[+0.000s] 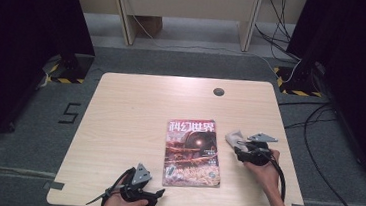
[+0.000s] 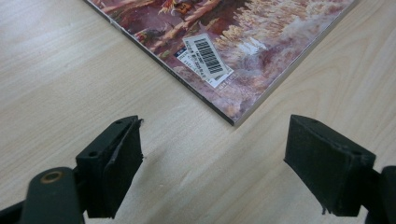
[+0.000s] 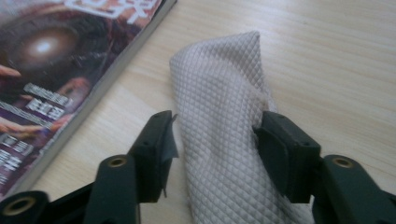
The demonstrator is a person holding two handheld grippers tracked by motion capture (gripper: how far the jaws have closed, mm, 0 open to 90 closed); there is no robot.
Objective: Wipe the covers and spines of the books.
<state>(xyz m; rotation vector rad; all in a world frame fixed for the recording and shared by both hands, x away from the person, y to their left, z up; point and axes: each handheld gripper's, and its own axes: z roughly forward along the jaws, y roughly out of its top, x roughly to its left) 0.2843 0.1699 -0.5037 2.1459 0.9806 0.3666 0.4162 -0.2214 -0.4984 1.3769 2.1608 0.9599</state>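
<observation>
Tabletop [image 1: 128, 128] of pale wood grain carried everything. At the left, the left hand-held gripper [image 2: 212, 158] stood with jaws wide apart and nothing between them, near the corner of a glossy, flat magazine [image 1: 192, 151] with a barcode sticker [image 2: 205, 56]. To the right, a soft, quilted, beige cloth [image 3: 224, 140] lay beside the magazine, between the parted jaws of the right hand-held gripper [image 3: 212, 144]; one pad touched it.

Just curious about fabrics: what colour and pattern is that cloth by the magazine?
The cloth is pale beige with a fine diamond-quilted weave, best seen in the right gripper view.

Overhead view; two close gripper-mounted views
</observation>
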